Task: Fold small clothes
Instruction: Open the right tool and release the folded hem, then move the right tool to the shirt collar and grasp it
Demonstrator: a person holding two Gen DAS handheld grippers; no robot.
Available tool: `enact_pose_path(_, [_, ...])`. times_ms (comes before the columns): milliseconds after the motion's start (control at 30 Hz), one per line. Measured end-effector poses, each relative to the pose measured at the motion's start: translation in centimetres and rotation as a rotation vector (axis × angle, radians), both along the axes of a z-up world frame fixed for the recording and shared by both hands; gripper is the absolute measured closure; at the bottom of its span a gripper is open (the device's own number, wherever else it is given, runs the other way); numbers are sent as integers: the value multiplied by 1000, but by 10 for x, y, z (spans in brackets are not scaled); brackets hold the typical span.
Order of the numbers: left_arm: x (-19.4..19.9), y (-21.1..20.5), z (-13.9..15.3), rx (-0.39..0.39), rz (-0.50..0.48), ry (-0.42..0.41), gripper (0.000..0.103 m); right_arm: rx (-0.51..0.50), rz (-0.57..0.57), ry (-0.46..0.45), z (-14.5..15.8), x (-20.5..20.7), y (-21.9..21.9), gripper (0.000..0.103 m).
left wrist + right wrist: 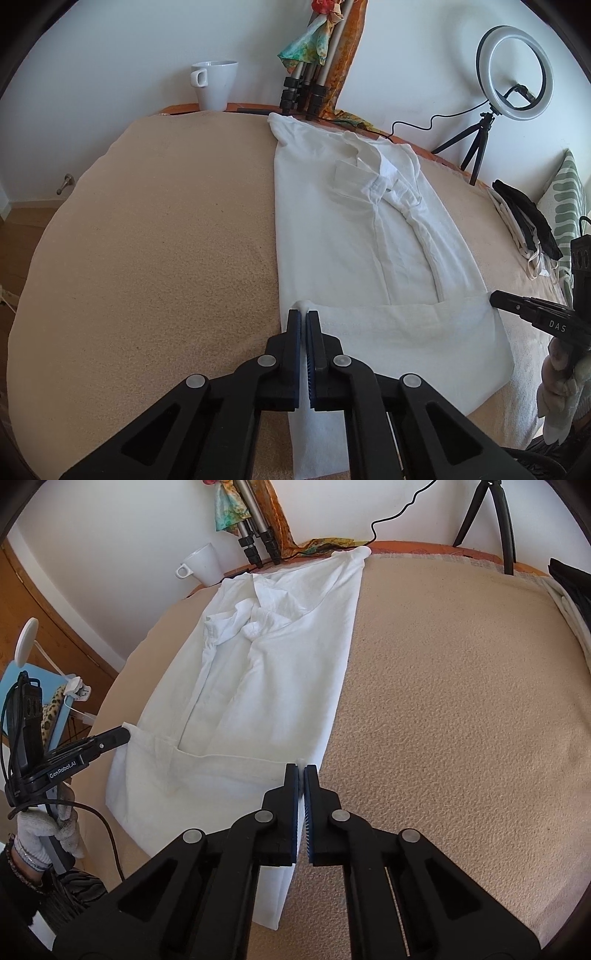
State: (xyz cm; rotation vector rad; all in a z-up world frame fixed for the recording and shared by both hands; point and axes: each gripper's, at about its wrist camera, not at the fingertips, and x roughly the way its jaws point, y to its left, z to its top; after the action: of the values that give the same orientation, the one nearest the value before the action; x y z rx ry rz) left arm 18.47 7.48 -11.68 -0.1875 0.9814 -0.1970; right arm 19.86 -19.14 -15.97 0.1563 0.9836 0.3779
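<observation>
White shirt (354,229) lies frame centre on the beige blanket (166,240). I have left gripper (303,318) and right gripper (300,771) clamped on its hem corners. Next: carry the hem toward the collar evenly.

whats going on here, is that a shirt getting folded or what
Yes. A person holding a gripper in each hand is folding a white shirt laid lengthwise on a beige blanket, sides already turned in. The left gripper and the right gripper are each shut on a corner of the shirt's near hem, one on each side. The hem is pinched but barely lifted, so the fold toward the collar has not been made yet. A white mug stands at the far edge.
</observation>
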Motion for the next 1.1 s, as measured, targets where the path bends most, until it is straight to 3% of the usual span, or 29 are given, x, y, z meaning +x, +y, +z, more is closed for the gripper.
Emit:
enact_pose_path(133, [2,3,-4,-20,7,21,98,-19,9,3,-4,1,1,100])
enact_pose_path(267, [-1,4,6,24,24,-23,83,-52,6,-16,1,-1,3,100])
enact_pose_path(367, [1,8,11,4,31,-32,76,-63,-11,-27,6,0,-1,98])
enact_pose_path(467, [3,10,14,-14,40,-34,67,-23,-22,-29,10,3,-7,87])
enact_pose_path(533, [6,10,18,-26,44,-41,65,-4,-30,-41,13,4,-9,74])
enact_pose_path(700, [17,7,29,-49,24,-59,43,21,-45,-68,21,10,-14,72])
enact_pose_path(1100, [73,13,35,-19,-22,-75,42,50,-50,-56,27,45,-17,72])
